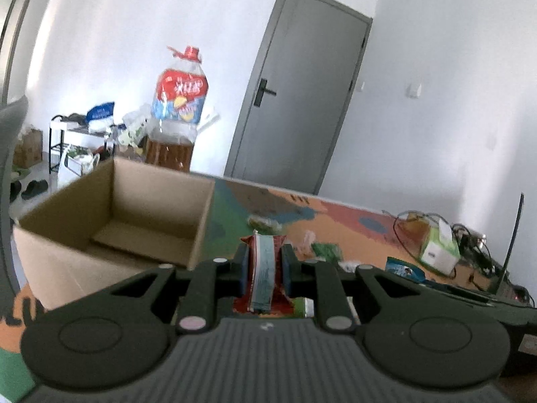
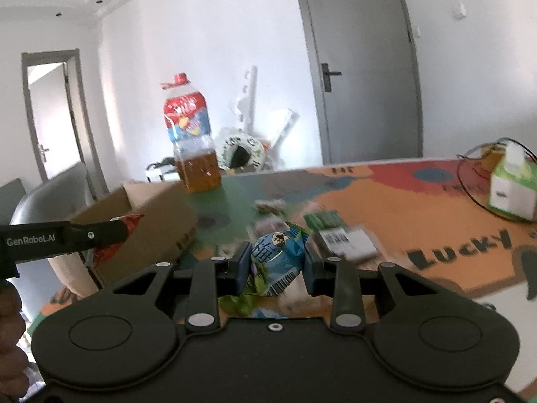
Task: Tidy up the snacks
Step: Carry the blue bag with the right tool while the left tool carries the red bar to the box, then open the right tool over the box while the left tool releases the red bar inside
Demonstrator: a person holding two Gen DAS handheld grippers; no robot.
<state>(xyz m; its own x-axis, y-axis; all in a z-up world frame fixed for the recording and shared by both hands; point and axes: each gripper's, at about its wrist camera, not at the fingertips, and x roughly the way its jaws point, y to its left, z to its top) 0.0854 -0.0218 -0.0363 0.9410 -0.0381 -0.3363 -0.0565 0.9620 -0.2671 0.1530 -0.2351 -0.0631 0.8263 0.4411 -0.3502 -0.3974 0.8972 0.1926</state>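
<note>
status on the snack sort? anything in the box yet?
Done: nothing visible; the open brown cardboard box shows a bare floor. In hand: left gripper clamps a red foil snack packet, right gripper a blue snack packet, both above the table. Left: green packets and other snacks lie loose on the colourful tabletop.

- Cardboard box [image 1: 114, 215] sits on the table [image 1: 352, 215] at the left, its open top facing up.
- Oil bottle [image 1: 178, 107] stands behind the box, at the table's far edge.
- Loose snack packets [image 2: 332, 231] lie on the table right of the box.
- Tissue box [image 2: 511, 184] rests far right.
- Door [image 2: 362, 63] is behind the table.
</note>
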